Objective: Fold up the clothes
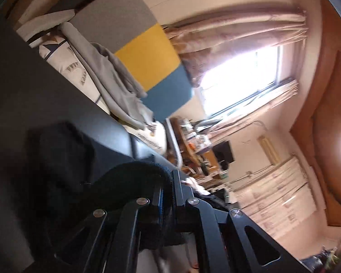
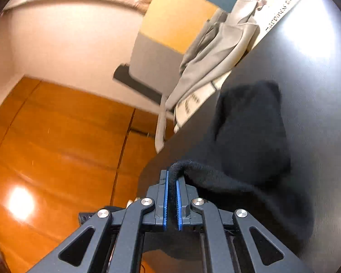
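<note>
Dark worktop (image 2: 307, 72) beside a bright curtained window (image 1: 243, 79) — both tongs, left (image 1: 167, 195) and right (image 2: 172, 195), pinch a black garment (image 2: 250, 136).

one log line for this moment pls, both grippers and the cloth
left gripper: shut on black garment | right gripper: shut on black garment | garment: edge pinched, rest draped on dark table | grey clothes: piled beyond table
</note>
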A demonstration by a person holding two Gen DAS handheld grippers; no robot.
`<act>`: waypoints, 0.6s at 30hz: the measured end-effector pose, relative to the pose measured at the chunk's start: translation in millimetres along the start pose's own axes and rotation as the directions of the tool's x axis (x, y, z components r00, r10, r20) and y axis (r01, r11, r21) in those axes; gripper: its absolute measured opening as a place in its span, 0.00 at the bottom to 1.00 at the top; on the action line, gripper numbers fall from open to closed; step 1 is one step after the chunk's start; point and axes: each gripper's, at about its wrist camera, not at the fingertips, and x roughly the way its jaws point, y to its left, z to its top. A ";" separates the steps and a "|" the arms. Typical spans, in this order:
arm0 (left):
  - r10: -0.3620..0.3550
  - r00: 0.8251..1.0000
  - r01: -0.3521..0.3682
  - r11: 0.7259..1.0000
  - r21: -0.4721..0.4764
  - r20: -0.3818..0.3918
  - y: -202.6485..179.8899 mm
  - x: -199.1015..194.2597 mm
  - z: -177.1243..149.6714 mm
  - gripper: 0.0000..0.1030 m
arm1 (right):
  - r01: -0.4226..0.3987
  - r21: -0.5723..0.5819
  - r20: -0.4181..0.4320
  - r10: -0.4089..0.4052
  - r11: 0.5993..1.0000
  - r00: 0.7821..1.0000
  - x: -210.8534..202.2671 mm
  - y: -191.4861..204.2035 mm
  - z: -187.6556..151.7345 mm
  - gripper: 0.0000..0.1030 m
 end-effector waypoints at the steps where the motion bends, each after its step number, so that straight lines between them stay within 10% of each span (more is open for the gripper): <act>1: 0.023 1.000 -0.023 1.000 -0.021 -0.010 11.2 15.2 11.3 0.04 | 0.015 0.021 0.014 -0.015 1.000 1.000 6.7 -6.8 11.4 0.07; 4: 0.127 0.990 -0.134 0.980 -0.148 -0.054 61.9 58.5 30.9 0.04 | 0.061 0.156 0.007 -0.062 0.986 0.998 30.6 -47.1 33.7 0.10; 9: 0.118 0.993 -0.106 0.941 -0.321 0.016 113.2 65.0 37.9 0.15 | 0.055 0.227 -0.020 -0.052 0.972 0.998 41.1 -77.2 33.5 0.19; 14: 0.140 0.980 -0.087 0.940 -0.330 0.141 117.6 32.9 36.5 0.19 | -0.045 0.146 -0.021 0.049 0.988 0.999 23.2 -60.6 26.5 0.81; 18: 0.203 0.957 -0.126 0.936 -0.330 0.210 118.8 15.7 12.1 0.19 | 0.073 -0.010 -0.109 -0.074 0.997 0.991 29.2 -44.6 17.6 0.82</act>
